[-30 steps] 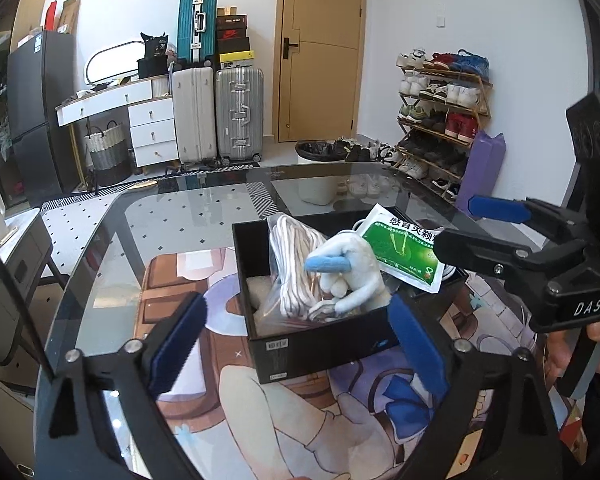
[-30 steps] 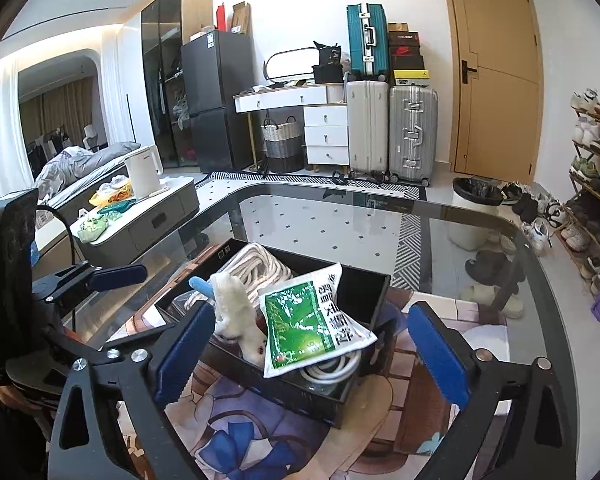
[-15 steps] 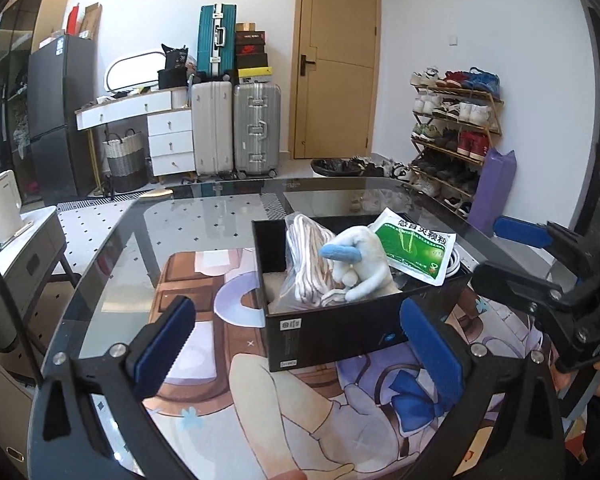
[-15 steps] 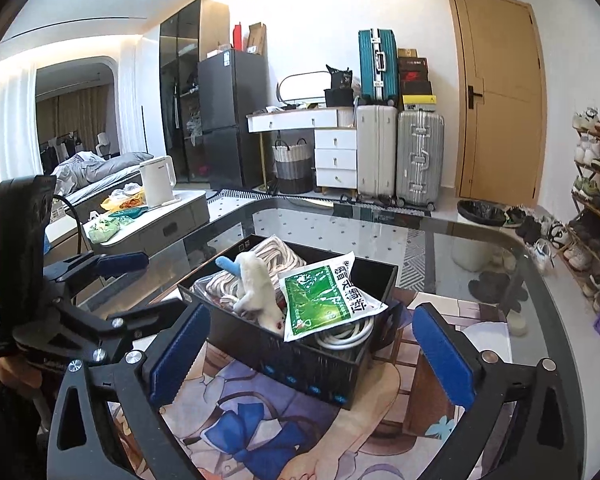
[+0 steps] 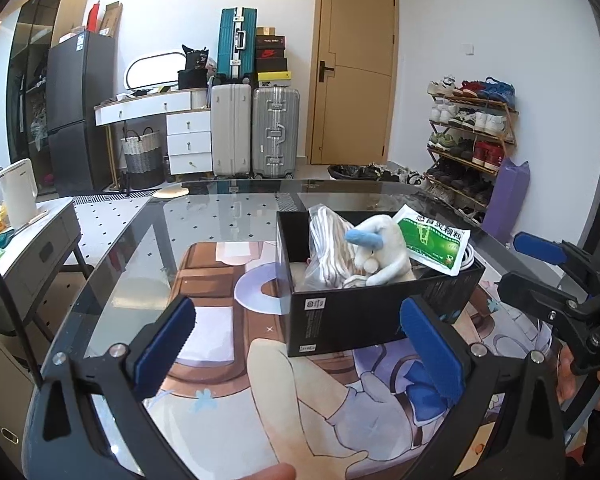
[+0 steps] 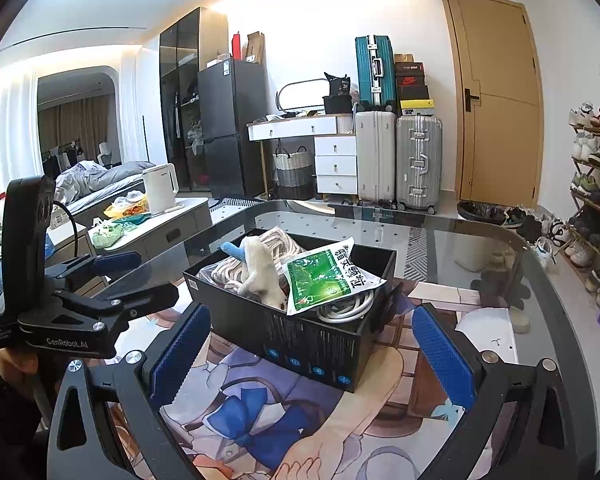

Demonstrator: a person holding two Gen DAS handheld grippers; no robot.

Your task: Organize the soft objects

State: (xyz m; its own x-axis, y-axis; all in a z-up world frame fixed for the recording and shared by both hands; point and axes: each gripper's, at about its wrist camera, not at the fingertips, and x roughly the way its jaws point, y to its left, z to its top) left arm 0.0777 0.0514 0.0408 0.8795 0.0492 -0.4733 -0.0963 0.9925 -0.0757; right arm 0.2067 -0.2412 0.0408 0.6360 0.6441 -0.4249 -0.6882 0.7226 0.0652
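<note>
A black box [image 5: 340, 316] [image 6: 308, 340] stands on a printed mat on the glass table. In it lie a white plush toy with a blue horn [image 5: 380, 248] [image 6: 260, 268], a bag of white rope [image 5: 328, 240] [image 6: 276, 240], a green medicine packet [image 5: 432, 240] [image 6: 328, 276] and a white coiled cable [image 6: 344, 304]. My left gripper [image 5: 296, 340] is open and empty, short of the box. My right gripper [image 6: 308, 352] is open and empty, in front of the box's near corner. Each gripper shows in the other's view, the right one [image 5: 540, 272] and the left one [image 6: 116, 276].
The glass table [image 5: 220, 216] has a rounded far edge. A low cabinet with a white kettle [image 6: 160, 188] stands to the left. Suitcases [image 5: 256, 132], a drawer unit, a door and a shoe rack [image 5: 472, 136] stand behind.
Both grippers have pulled back and away from the box, which now looks smaller and farther. Both stay open and empty. The box's contents have not moved.
</note>
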